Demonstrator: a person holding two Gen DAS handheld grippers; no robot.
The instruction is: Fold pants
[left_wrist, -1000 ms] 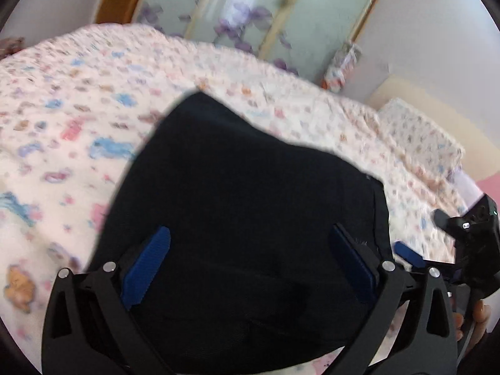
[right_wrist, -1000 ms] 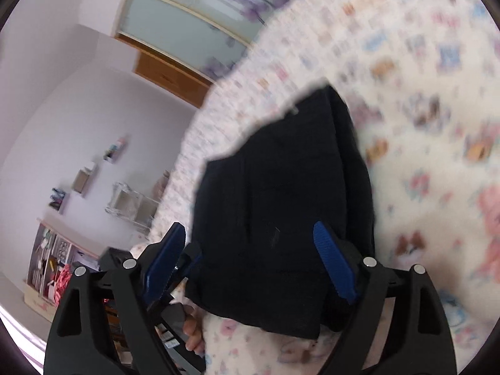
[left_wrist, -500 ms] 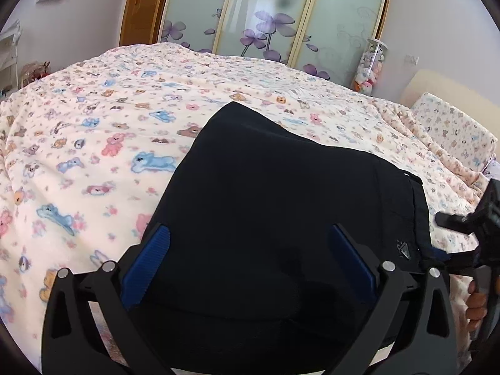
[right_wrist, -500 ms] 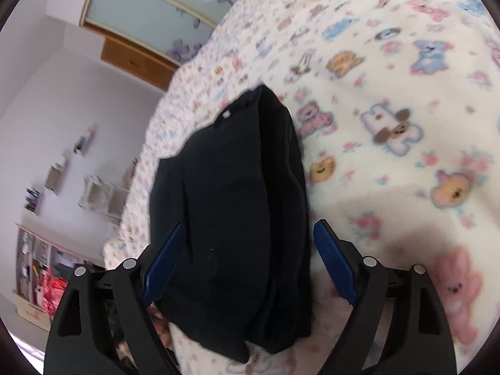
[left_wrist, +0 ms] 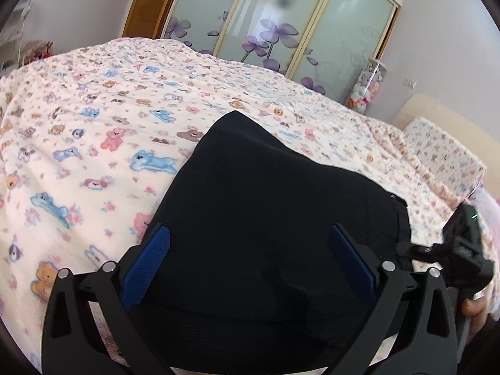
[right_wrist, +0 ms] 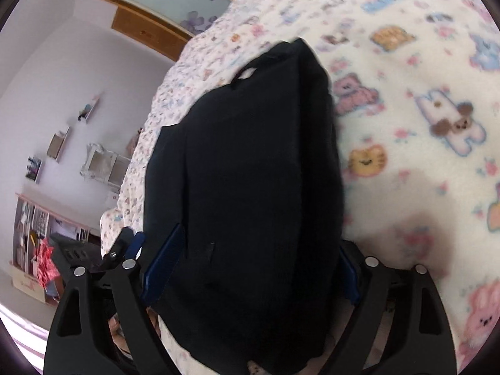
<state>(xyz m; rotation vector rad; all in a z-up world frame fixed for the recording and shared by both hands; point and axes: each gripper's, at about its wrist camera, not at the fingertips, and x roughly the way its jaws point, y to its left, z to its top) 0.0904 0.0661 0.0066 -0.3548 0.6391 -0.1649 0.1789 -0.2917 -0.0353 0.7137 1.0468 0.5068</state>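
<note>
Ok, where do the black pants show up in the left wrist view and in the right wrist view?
Left wrist: the black pants fill the lower middle, running between the open left claw.
Right wrist: the pants stand as a tall dark mass in the centre, between the fingers of the open right claw.
Shared landmark: the bear-print bedspread.

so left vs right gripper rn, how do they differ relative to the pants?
Left gripper: both blue fingers show in full, spread wide over the black pants. Right gripper: the pants bulge between its fingers and hide most of the far one. The left view looks across the broad folded face; the right view looks along a narrower bundle. Shared: both open, neither clamped on cloth, both over the teddy-print bedspread.
</note>
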